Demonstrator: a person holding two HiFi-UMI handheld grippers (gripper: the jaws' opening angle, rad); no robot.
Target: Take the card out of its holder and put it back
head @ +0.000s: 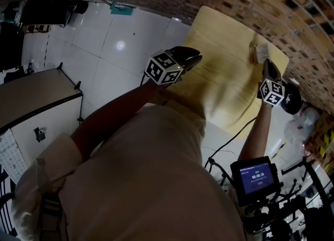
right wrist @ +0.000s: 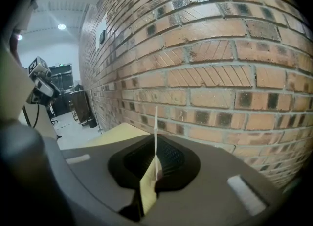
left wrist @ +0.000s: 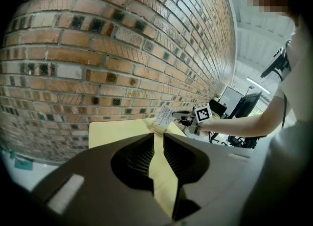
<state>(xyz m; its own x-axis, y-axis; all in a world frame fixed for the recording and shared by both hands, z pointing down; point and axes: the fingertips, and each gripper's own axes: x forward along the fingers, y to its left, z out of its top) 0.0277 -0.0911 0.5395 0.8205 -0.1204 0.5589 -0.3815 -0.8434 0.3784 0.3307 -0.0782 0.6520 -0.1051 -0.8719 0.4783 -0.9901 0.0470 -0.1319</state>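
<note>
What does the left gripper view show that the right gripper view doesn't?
Only the left gripper view shows the card face-on, standing in its holder, with the right hand-held gripper reaching it. Only the right gripper view shows that card edge-on, a thin white strip pinched between shut jaws. Both show the brick wall and the yellow table.

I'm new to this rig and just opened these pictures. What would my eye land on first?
A red brick wall fills both gripper views, with a pale yellow table set against it. At the table's far right corner the right claw is shut on a thin white card, which shows edge-on in that claw's own view. The left claw hovers open over the table's left edge with nothing in it.
</note>
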